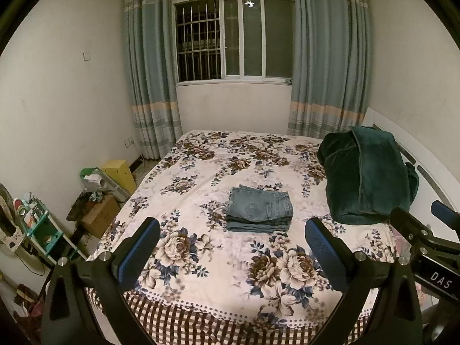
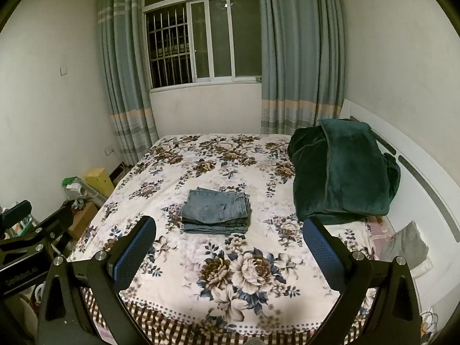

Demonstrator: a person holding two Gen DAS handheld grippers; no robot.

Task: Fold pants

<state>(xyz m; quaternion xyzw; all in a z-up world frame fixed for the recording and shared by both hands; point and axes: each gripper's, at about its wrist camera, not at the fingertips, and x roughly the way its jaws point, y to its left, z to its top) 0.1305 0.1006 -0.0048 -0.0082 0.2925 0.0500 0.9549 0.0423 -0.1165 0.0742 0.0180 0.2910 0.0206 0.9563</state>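
Jaws wide on left gripper (image 1: 232, 238) and right gripper (image 2: 229, 237), both empty, above bed foot. Floral bedspread (image 1: 201, 264); folded jeans (image 1: 258, 212) at centre; green blanket (image 1: 365, 175) right; curtained window (image 1: 234, 37) beyond.

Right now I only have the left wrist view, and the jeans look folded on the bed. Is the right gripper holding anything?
Observer: No. The right gripper is open with nothing between its fingers. The jeans lie beyond it, apart from both fingers.
Operator: That gripper blocks my right edge. Is anything behind it?
Observer: Yes, a grey cloth lies against the headboard, nearer us than the blanket.
Operator: Does it touch the blanket?
Observer: No, a strip of bed shows between them.
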